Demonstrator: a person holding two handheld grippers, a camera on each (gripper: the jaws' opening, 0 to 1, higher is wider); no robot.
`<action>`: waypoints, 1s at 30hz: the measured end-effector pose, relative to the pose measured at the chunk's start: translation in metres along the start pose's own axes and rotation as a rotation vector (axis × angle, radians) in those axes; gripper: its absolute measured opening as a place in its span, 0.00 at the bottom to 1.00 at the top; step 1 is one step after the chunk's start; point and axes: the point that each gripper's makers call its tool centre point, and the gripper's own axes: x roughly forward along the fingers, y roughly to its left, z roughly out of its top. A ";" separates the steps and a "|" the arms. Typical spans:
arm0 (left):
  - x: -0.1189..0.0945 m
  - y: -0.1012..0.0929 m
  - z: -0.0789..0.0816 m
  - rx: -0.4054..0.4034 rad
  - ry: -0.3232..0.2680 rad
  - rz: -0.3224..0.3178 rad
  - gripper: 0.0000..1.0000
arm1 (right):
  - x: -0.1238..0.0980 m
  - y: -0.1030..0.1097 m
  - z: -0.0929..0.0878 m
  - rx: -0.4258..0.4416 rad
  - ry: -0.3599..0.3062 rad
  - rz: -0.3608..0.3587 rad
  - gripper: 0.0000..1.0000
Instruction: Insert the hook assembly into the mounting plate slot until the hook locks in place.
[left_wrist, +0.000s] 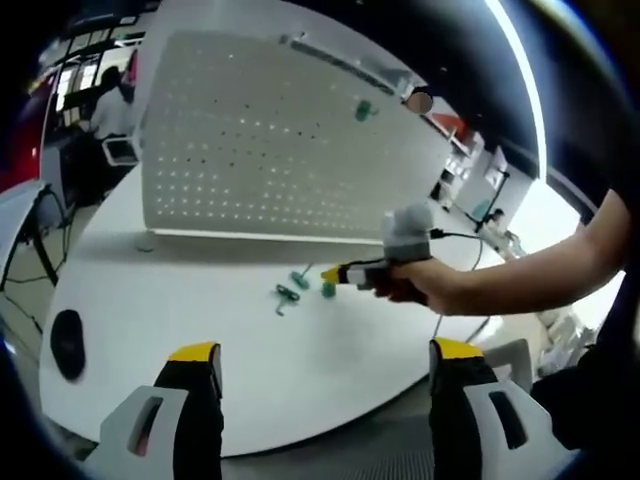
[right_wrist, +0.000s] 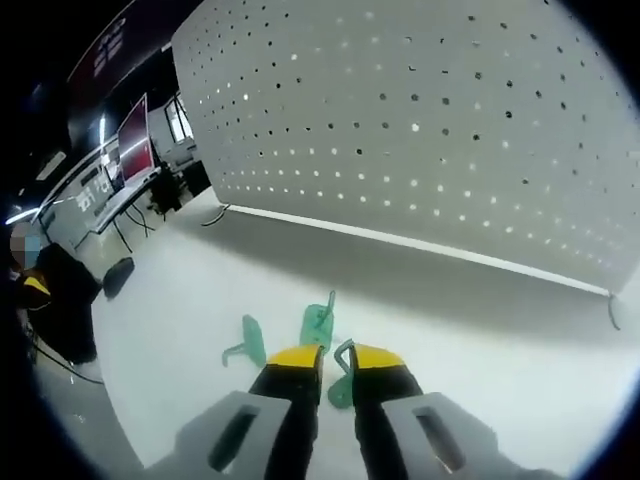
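You're at pickup: your right gripper (right_wrist: 335, 355) has its jaws narrowed around a green hook (right_wrist: 343, 375) on the desk (left_wrist: 250, 340), mid-desk near the pegboard (right_wrist: 420, 120). Left gripper (left_wrist: 325, 355) hangs wide, empty. Next: firm the grip, lift, line the hook up with a pegboard slot.

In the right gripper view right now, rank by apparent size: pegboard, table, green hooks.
1. White perforated pegboard
2. White round table, though close to the pegboard, so this order is unsure
3. Small green plastic hooks

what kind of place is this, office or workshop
Probably an open-plan office or lab. A white pegboard stands on a white table, and behind it a person sits at desks, with monitors on more desks.
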 end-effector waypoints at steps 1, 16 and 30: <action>-0.001 0.000 -0.001 -0.002 0.000 0.001 0.86 | 0.003 0.000 -0.001 -0.002 0.008 0.003 0.09; -0.007 0.006 -0.004 -0.024 -0.009 0.010 0.87 | 0.000 0.002 0.003 -0.078 0.016 0.007 0.01; -0.019 -0.012 0.025 0.006 -0.080 -0.018 0.89 | -0.017 -0.004 0.023 -0.084 -0.038 0.001 0.00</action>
